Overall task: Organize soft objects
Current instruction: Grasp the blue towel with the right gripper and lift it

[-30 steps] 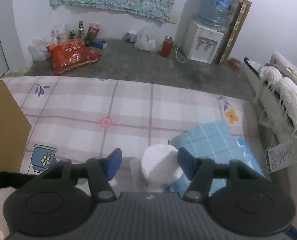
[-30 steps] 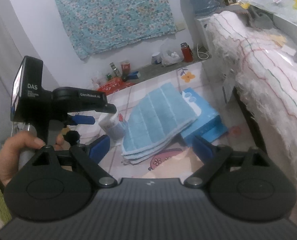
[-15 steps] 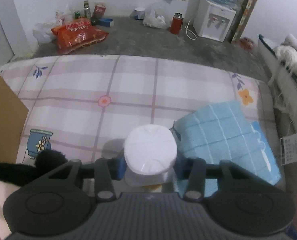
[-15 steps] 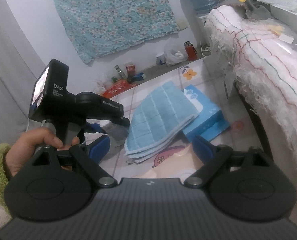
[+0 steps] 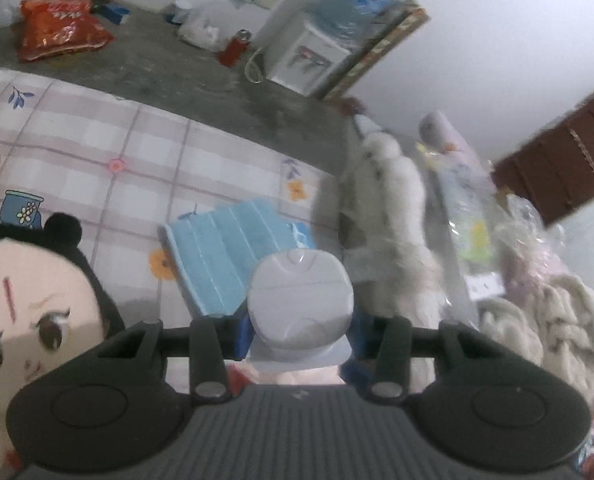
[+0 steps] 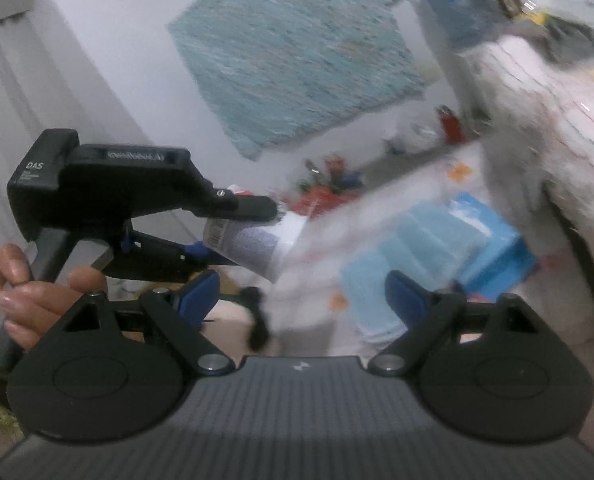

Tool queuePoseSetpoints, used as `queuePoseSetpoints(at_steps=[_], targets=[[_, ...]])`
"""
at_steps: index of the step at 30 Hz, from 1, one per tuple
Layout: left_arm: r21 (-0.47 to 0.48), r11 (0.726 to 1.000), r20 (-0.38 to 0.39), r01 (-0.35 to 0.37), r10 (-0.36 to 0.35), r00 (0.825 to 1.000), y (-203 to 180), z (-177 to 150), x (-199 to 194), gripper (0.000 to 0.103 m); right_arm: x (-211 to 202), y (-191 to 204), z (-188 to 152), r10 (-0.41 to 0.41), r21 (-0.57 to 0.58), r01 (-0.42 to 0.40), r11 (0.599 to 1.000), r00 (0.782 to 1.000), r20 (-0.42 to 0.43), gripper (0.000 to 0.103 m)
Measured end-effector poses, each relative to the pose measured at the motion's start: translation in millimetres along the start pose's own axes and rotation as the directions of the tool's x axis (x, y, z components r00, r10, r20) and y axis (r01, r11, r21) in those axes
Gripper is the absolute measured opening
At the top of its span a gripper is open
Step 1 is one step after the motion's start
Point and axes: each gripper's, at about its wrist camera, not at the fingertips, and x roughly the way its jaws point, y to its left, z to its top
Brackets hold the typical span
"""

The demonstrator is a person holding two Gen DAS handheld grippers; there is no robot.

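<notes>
The plush doll (image 5: 25, 304) is cut off by the left wrist picture's left edge. Beside the folded blue towel (image 5: 225, 256), the wipes pack (image 5: 301, 304) hides its own lower body. The right wrist picture is smeared; the label print is unreadable.
</notes>
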Motion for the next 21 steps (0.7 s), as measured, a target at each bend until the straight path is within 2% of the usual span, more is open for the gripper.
queuePoseSetpoints(at_steps=[3,7,11,16,19,21], targets=[[0.036,0.999,0.055,-0.038,0.036,0.998,-2,-15,-20,0.046,-5,23,-1,-0.043,-0.106,0.039,0.994,0.998,-0.038,0.090],[0.101,0.987,0.152,-0.125,0.109,0.982,2,-34,-45,0.046,-15,34,2,-0.198,-0.215,0.184,0.959,0.979,-0.046,0.089],[0.137,0.977,0.210,-0.165,0.134,0.969,13,-47,-67,0.046,-6,18,25,-0.319,-0.190,0.302,0.934,0.945,-0.069,0.081],[0.130,0.979,0.225,-0.158,0.126,0.966,35,-56,-84,0.046,44,-11,55,-0.405,-0.211,0.372,0.904,0.902,-0.146,0.079],[0.120,0.983,0.231,-0.138,0.108,0.967,47,-58,-93,0.046,77,-24,65,-0.404,-0.252,0.351,0.902,0.893,-0.200,0.079],[0.125,0.983,0.238,-0.135,0.102,0.966,51,-59,-96,0.046,104,-25,65,-0.431,-0.313,0.354,0.881,0.873,-0.227,0.083]])
